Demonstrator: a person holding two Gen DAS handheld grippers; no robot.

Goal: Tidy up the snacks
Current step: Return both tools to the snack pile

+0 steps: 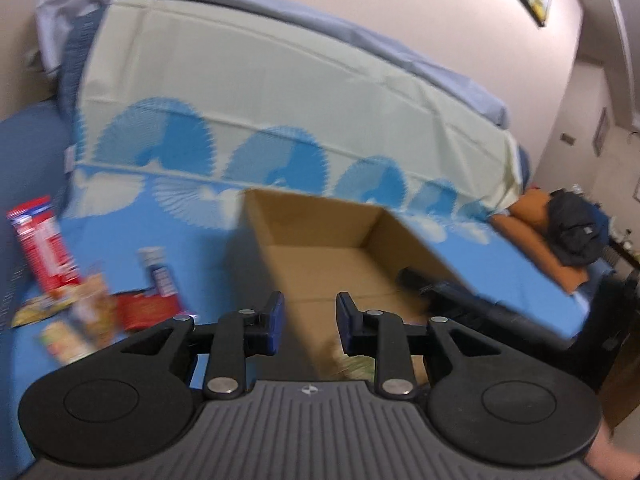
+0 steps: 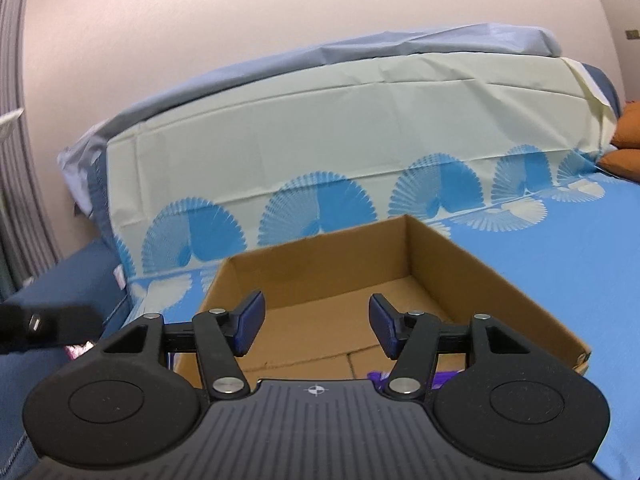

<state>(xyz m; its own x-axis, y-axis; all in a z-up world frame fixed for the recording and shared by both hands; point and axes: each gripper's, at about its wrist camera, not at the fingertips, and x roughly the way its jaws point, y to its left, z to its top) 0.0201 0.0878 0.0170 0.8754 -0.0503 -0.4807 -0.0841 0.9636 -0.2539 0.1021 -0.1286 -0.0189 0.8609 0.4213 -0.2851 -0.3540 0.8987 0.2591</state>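
An open cardboard box (image 1: 320,236) (image 2: 316,264) stands on the blue bed cover. My left gripper (image 1: 310,320) is open and empty, above the box's near left wall. A blurred greenish packet (image 1: 352,364) lies in the box behind its fingers. Several snack packets lie left of the box, among them a red packet (image 1: 42,246), a blue-red packet (image 1: 160,276) and a yellow one (image 1: 72,340). My right gripper (image 2: 316,324) is open and empty over the box's near part. A purple packet (image 2: 378,376) shows in the box under it. The other gripper shows as a black shape (image 1: 436,284) (image 2: 44,324).
The bed cover (image 2: 560,248) is blue with fan patterns, and a pale sheet (image 2: 320,132) rises behind the box. Orange cushions (image 1: 536,232) and a dark bag (image 1: 576,224) lie at the bed's right end. A wall stands behind.
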